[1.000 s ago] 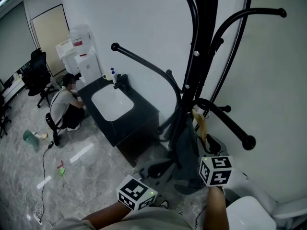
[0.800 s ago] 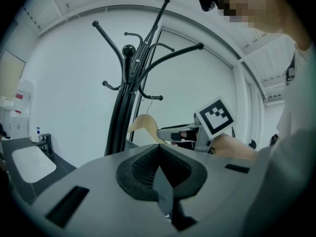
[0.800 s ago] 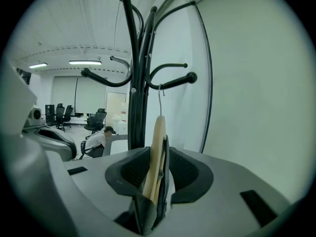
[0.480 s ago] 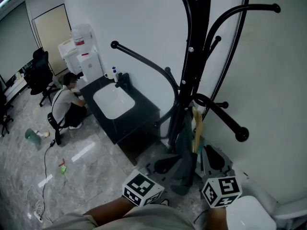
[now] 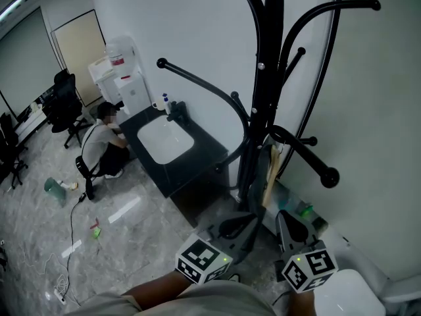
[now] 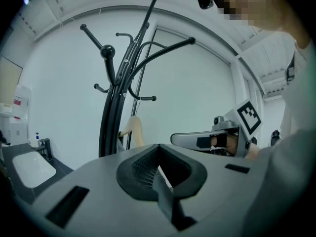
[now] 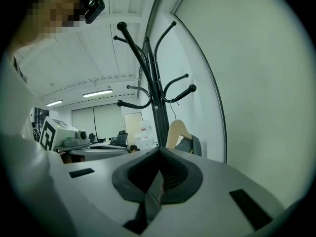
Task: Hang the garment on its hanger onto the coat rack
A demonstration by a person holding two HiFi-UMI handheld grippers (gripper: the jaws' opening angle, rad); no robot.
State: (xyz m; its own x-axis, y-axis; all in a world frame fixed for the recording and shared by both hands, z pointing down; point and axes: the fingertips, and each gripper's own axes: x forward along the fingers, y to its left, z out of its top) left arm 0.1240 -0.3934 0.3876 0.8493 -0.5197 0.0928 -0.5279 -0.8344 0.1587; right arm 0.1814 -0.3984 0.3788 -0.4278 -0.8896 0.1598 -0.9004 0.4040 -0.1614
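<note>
The right gripper [image 7: 158, 154] has drawn back from the coat rack [image 5: 266, 78], and its jaws have just closed with nothing between them; the left gripper [image 6: 157, 152] is likewise closed and empty; the garment [image 5: 253, 199] on its hanger [image 5: 270, 173] hangs against the rack pole, released, so the task appears complete; the right gripper view shows the wire hook [image 7: 173, 113] rising to a lower arm, which the head view leaves unclear

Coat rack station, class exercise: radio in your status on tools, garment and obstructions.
Left tool shut, empty. Right tool just closed, empty. Grey garment on wooden hanger hangs on coat rack. Nothing between tools and rack.
</note>
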